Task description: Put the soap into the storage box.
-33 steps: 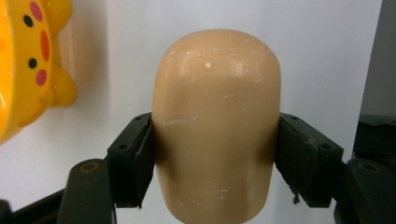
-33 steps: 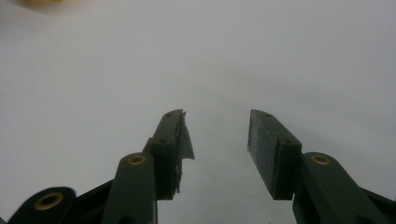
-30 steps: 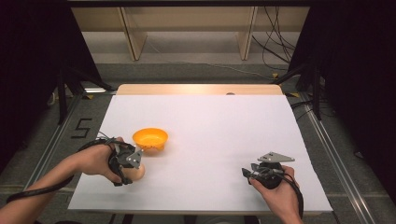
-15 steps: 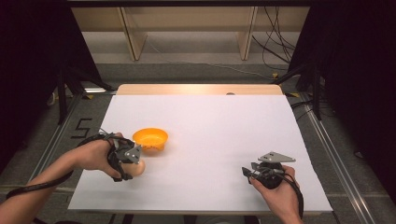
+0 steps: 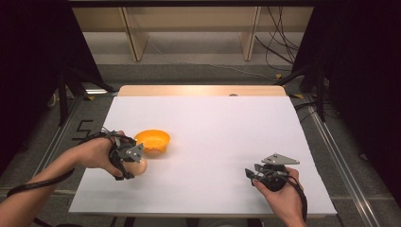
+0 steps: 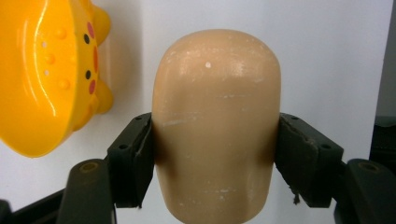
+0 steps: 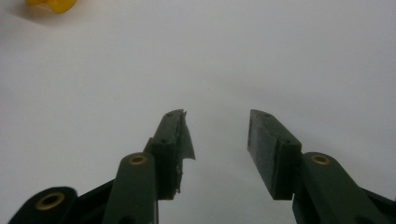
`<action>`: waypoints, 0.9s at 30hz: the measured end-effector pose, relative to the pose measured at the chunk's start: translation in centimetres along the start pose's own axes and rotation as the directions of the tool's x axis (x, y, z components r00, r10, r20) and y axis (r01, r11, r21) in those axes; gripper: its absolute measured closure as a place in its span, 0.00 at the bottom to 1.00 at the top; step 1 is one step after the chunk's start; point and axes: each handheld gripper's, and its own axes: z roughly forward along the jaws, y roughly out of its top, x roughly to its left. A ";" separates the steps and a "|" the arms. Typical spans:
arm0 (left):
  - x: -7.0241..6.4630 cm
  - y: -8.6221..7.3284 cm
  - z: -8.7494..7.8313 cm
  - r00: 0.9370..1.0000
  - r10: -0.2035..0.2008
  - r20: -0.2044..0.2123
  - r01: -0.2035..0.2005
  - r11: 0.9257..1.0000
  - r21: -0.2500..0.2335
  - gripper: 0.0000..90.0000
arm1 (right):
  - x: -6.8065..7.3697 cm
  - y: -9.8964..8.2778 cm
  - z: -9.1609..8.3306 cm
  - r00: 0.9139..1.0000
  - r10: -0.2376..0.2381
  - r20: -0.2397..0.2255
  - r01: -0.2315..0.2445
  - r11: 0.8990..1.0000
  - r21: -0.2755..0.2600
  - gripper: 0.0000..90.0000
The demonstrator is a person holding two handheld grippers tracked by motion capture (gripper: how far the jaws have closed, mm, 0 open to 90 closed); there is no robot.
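My left gripper [image 5: 136, 164] is shut on a smooth tan rounded block [image 5: 141, 165], at the table's near left. In the left gripper view the block [image 6: 217, 126] stands between both black pads, which press on its sides, and my left gripper [image 6: 215, 120] holds it just above the white surface. An orange bowl [image 5: 152, 141] with small feet and coloured dots sits right beside it; in the left gripper view the bowl [image 6: 37, 74] is at the left. My right gripper [image 5: 249, 174] rests at the near right, open, with nothing between its pads [image 7: 217, 116].
A white sheet [image 5: 213, 127] covers the table, with a bare wooden strip [image 5: 198, 90] along its far edge. A foot of the orange bowl [image 7: 52, 4] shows at the top left of the right gripper view. Cables lie on the floor behind the table.
My left hand has shifted a little farther from the near edge, toward the orange bowl, with the tan block still in its grip. The right hand has kept still.
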 end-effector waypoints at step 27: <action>1.7 0.0 -0.6 1.000 0.010 -0.012 -0.010 1.000 -0.006 0.36 | 0.0 0.1 -0.2 1.000 0.003 0.004 -0.003 1.000 0.007 0.63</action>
